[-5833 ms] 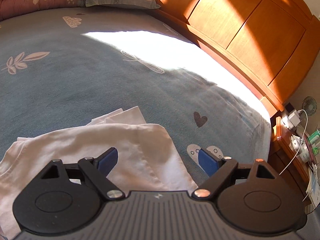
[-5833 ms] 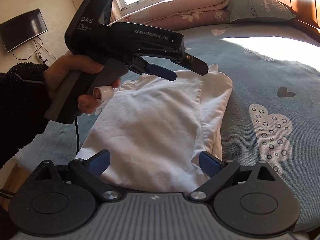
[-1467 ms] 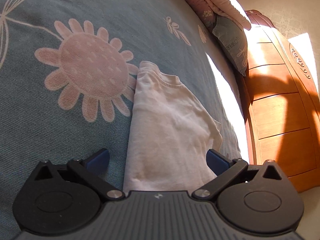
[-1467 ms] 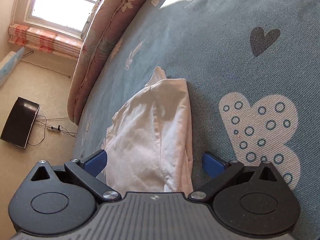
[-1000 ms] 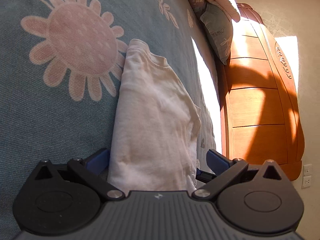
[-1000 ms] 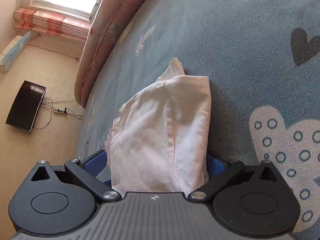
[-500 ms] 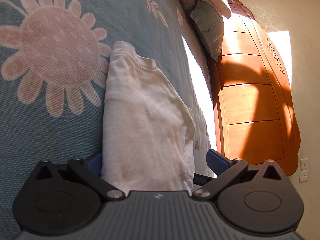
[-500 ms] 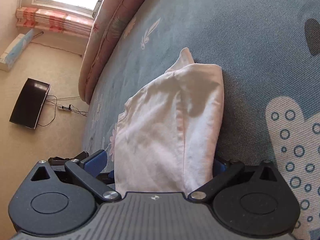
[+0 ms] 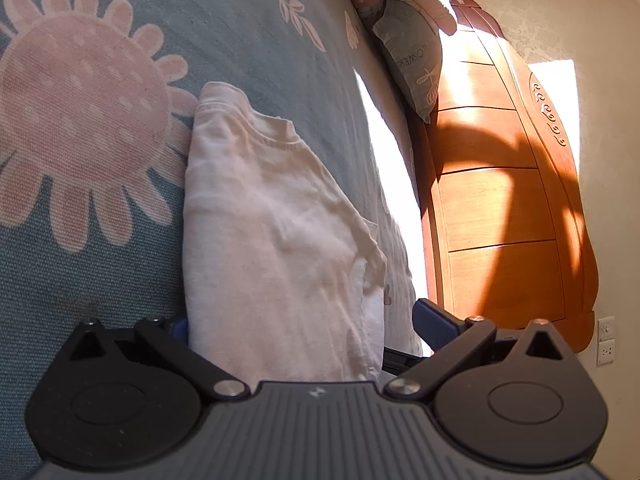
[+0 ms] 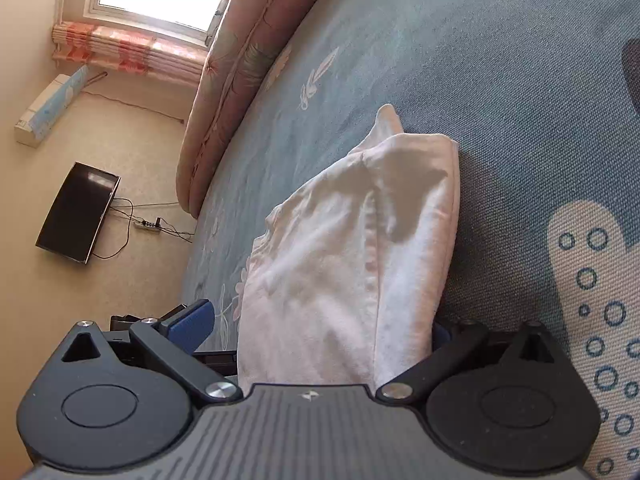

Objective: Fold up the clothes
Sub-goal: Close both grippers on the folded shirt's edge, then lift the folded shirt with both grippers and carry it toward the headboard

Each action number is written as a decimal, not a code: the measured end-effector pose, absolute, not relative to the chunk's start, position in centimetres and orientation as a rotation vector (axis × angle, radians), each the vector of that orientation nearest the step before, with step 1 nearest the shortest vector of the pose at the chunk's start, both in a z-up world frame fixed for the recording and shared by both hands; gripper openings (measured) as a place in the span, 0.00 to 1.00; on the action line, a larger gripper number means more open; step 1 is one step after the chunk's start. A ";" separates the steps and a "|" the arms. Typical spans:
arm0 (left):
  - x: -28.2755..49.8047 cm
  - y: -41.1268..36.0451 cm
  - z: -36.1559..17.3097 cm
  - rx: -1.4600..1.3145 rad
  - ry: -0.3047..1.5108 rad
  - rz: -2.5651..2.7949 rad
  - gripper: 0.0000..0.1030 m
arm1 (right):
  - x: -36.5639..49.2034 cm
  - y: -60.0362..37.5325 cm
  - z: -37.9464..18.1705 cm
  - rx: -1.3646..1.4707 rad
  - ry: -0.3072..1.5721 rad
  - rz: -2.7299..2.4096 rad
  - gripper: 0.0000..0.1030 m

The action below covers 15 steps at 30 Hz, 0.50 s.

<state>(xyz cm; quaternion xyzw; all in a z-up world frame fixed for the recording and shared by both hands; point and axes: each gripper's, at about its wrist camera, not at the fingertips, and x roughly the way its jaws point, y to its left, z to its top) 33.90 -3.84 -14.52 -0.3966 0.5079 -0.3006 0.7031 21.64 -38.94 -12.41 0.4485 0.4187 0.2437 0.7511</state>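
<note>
1 white shirt (image 9: 276, 248) (folded narrow) lies on the blue bed (image 9: 248, 32), its near end running between the spread, released fingers of 2 grippers: left gripper (image 9: 304, 326), then right gripper (image 10: 320, 324). 1 pillow (image 9: 416, 64) leans against 1 wooden headboard (image 9: 500, 208).

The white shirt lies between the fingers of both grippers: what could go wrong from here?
1. Both grippers are open, so the white shirt may slip free if lifted before they close.
2. The loose sleeve edge could fall out and spoil the fold.
3. Closing the right gripper low might pinch the blue bedsheet too.
</note>
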 end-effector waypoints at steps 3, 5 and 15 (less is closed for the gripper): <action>33.9 -4.7 -13.0 -0.834 1.114 -0.694 0.98 | 21.6 -38.6 -11.6 0.964 0.897 0.544 1.00; 33.8 -5.2 -11.9 -0.809 1.097 -0.713 0.98 | 21.6 -38.3 -10.9 0.949 0.885 0.553 1.00; 33.0 -6.0 -10.4 -0.807 1.087 -0.750 0.98 | 20.8 -38.3 -8.6 0.898 0.855 0.574 1.00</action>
